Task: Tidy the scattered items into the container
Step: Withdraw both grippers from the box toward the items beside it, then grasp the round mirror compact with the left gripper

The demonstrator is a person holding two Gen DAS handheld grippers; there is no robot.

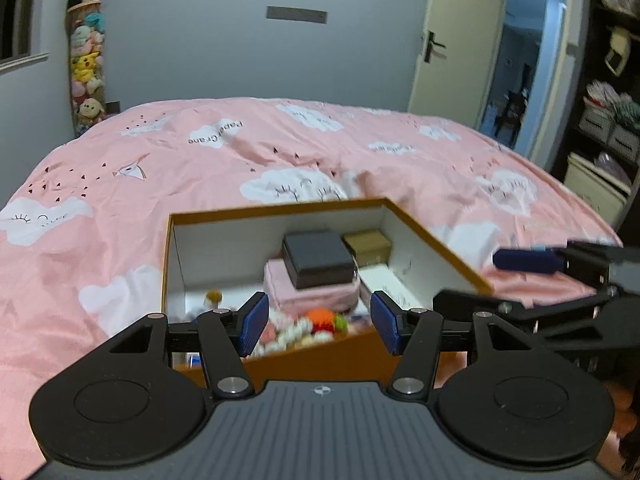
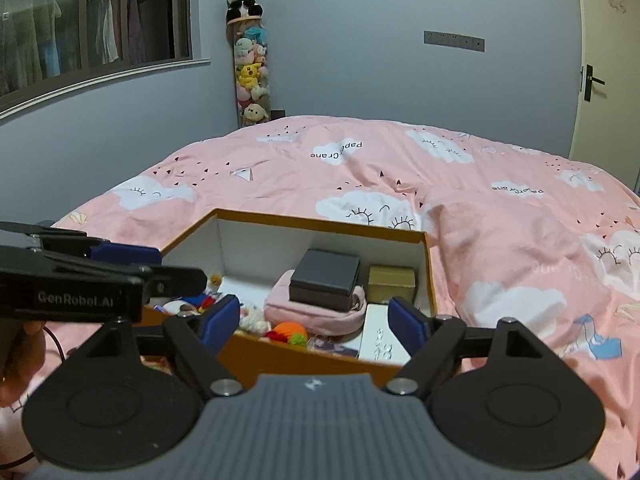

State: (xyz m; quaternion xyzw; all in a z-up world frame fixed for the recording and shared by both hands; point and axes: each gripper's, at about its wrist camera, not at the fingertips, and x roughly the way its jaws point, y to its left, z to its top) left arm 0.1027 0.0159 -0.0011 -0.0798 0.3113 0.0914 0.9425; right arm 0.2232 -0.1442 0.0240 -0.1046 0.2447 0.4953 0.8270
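One open cardboard box (image 1: pixel 276 210), orange-brown outside and white inside, rectangular and lidless, sits on a bed under a pink quilt (image 1: pixel 120 200) printed with white clouds; the cotton is lightly creased.

Contents, left to right in the left wrist view: one small figure with a brown round head (image 1: pixel 213 297) near the left wall; a cluster of white and pink knitted pieces (image 1: pixel 292 334) at the near edge; one orange pompom (image 1: pixel 320 316) with a green tuft beside it; one soft pink pouch (image 1: pixel 316 292), rounded and padded; one matte black square box (image 1: pixel 318 258) resting on the pouch; one tan cardboard box (image 1: pixel 368 246) in the far right corner; one flat white carton (image 2: pixel 378 340) along the right wall.

Two grippers, each with two black linkage arms and two blue ribbed pads. The left gripper (image 1: pixel 318 326) hovers over the near edge of the cardboard box, its fingers released, with nothing between them. The right gripper (image 2: pixel 316 322) hangs likewise over the near edge, fingers spread and empty.

One tall clear column of plush toys (image 2: pixel 251 76) stands in the far corner, topped by one panda plush (image 2: pixel 242 0). One cream door (image 1: pixel 452 40) with a dark lever handle stands at right.
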